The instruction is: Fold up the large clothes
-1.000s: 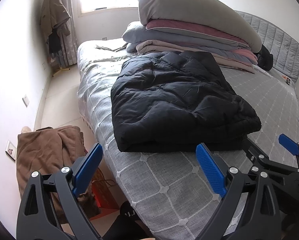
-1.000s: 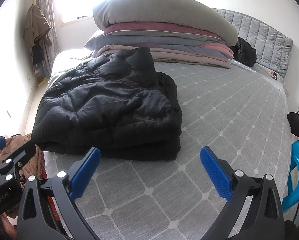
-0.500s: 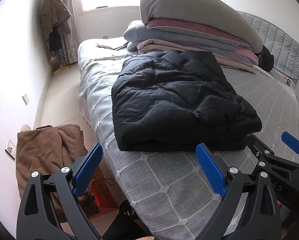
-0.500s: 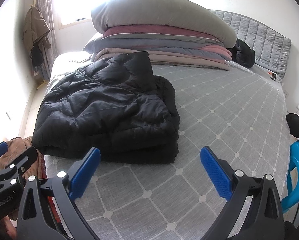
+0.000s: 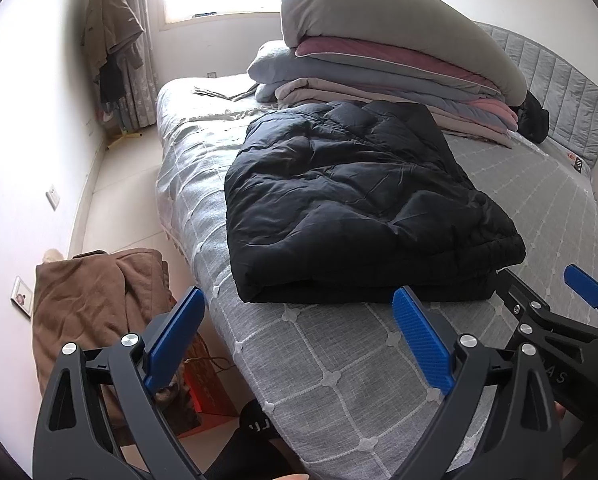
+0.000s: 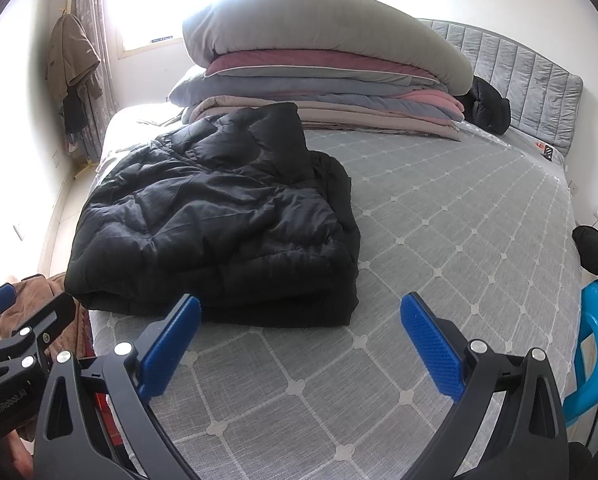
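Black puffer jacket [image 5: 363, 208] sits folded into a thick rectangle on the grey quilted bed [image 5: 339, 360], near the bed's front-left edge, far end just beside the stack of folded duvets [image 5: 379, 64]. Since a second ago you've pulled both tools back a bit; the jacket looks slightly farther off in both views and hasn't shifted. Judgement: fold is done or nearly done, you're retreating.

Left tool [image 5: 299, 336] is wide apart and empty, hovering short of the jacket's near edge, no contact. Right tool [image 6: 299, 336] same: spread wide, holding nothing, over bare bed cover in front of the jacket's right corner.

Jacket look: layers stacked, near edge fairly straight, top surface puffy and wrinkled. In the right view a flap at the far end stands up a bit, possibly collar or hood, can't tell. It'll likely spring back if not pressed.

Brown coat [image 5: 95, 320] hangs off to the left beside the bed, untouched, maybe next.
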`<state>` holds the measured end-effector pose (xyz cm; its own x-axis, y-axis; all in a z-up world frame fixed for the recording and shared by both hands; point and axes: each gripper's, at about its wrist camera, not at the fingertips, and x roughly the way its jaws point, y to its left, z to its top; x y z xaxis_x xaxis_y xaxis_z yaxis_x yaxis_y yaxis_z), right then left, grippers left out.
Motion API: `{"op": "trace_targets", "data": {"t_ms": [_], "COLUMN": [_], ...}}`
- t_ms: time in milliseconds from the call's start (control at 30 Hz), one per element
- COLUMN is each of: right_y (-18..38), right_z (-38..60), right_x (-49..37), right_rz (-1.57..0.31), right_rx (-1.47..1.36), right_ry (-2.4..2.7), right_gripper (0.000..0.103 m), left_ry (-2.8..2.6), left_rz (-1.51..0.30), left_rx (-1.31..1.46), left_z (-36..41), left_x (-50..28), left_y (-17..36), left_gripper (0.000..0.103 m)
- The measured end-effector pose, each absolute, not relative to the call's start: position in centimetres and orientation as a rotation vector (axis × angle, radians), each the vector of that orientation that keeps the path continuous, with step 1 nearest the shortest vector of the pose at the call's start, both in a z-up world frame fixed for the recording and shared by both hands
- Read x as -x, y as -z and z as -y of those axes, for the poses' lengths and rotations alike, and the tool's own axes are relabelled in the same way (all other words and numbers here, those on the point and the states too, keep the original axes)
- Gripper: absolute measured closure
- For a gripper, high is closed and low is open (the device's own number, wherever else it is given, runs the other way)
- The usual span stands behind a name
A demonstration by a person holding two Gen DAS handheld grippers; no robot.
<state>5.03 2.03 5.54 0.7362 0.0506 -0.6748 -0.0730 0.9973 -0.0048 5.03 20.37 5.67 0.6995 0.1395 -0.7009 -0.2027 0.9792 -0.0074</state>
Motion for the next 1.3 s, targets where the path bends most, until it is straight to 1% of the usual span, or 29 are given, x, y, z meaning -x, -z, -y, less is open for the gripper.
{"op": "trace_targets", "data": {"t_ms": [567,800,1300], "right_y": [-5.53,-5.54,-5.84], "right_z": [-1.99,-1.96,-2.08], "right_x": [-5.10,-5.11,-4.98], "right_rz": [-0.742,-0.742,-0.737], "right_rx": [0.031,0.029,0.033], "right_ry": [-0.071,-0.072,-0.069], "right_gripper": [0.006,0.006,0.006], "left_ry": [-0.201,-0.199,-0.204], "left_rz": [-0.765,-0.773,-0.777], "left_rx": [0.099,0.095,0.099], "left_z": [-20.73,-20.71,-20.65], "left_x": [-4.84,-4.95,-4.93], "left_y": [-5.90,-5.83,-5.75], "left_gripper": [0.011,0.008,0.007]}}
